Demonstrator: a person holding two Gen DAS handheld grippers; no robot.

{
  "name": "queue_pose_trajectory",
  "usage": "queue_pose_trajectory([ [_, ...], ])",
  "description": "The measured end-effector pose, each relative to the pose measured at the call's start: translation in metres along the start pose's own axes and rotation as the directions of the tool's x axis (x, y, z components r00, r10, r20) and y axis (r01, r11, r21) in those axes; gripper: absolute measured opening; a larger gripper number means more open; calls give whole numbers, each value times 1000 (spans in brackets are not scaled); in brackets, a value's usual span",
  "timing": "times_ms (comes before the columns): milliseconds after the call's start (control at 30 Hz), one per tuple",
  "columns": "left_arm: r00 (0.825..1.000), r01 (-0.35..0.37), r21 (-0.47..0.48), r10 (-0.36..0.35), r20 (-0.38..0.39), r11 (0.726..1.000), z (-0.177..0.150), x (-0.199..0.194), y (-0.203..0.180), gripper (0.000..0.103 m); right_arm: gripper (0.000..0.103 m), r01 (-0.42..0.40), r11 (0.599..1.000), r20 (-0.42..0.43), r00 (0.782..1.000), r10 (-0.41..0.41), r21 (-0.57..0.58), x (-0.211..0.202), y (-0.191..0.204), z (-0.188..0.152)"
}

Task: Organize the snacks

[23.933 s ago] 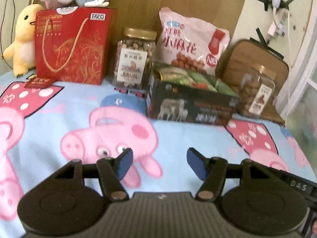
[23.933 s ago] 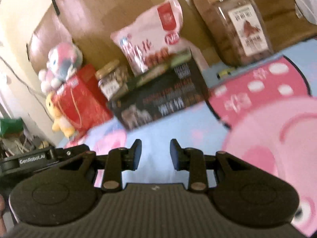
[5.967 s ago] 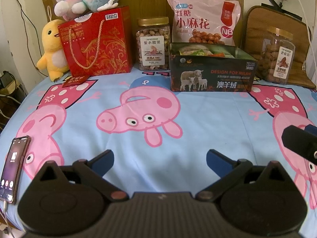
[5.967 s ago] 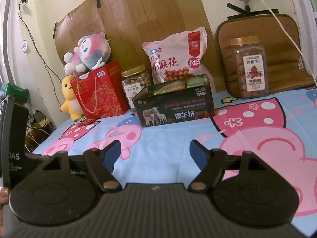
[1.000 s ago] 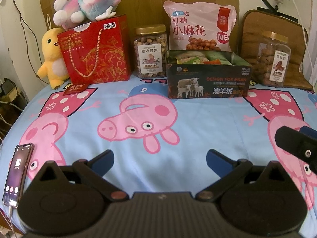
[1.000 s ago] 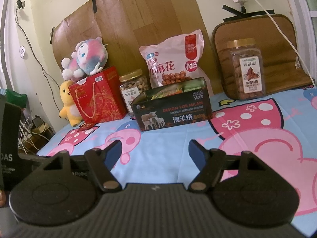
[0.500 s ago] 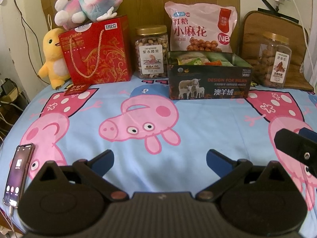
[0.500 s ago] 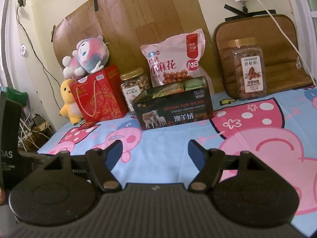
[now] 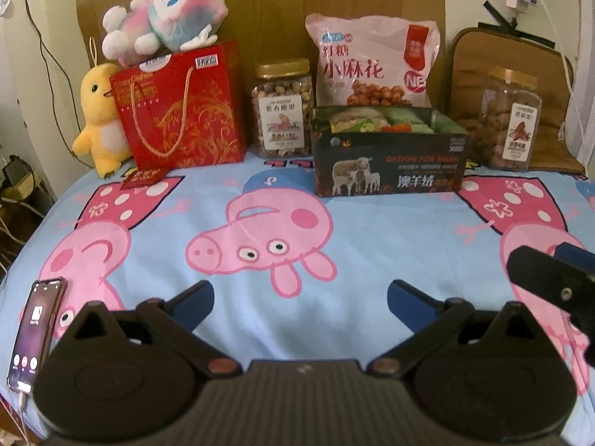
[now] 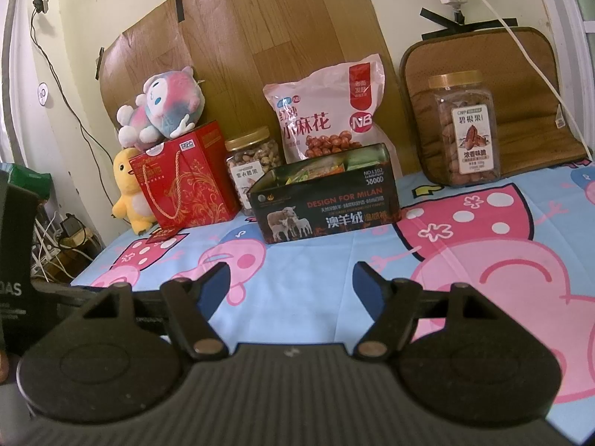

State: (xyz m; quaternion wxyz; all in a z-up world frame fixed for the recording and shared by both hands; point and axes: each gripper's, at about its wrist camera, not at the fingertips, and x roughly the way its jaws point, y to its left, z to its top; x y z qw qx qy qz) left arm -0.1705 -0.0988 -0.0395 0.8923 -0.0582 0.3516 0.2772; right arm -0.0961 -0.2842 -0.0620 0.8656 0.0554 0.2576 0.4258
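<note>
Both the left gripper [image 9: 300, 297] and right gripper [image 10: 290, 282] are spread and empty; the snack box [image 10: 327, 204] sits well ahead of them on the sheet [image 9: 390, 238].

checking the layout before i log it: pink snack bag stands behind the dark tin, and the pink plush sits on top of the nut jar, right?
Not quite. The pink plush sits on the red gift bag, not the nut jar; the left wrist view shows it. The pink snack bag does stand behind the dark tin.

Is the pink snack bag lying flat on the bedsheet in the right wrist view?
No, the pink snack bag stands upright against the wooden board, behind the dark open tin.
</note>
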Motion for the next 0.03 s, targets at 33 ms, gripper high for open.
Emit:
queue_pose_trajectory([
  [33, 1000, 3, 6, -3, 7, 1000, 0, -1, -1, 103, 75, 0, 1000, -1, 1000, 0, 0, 0, 0, 0],
])
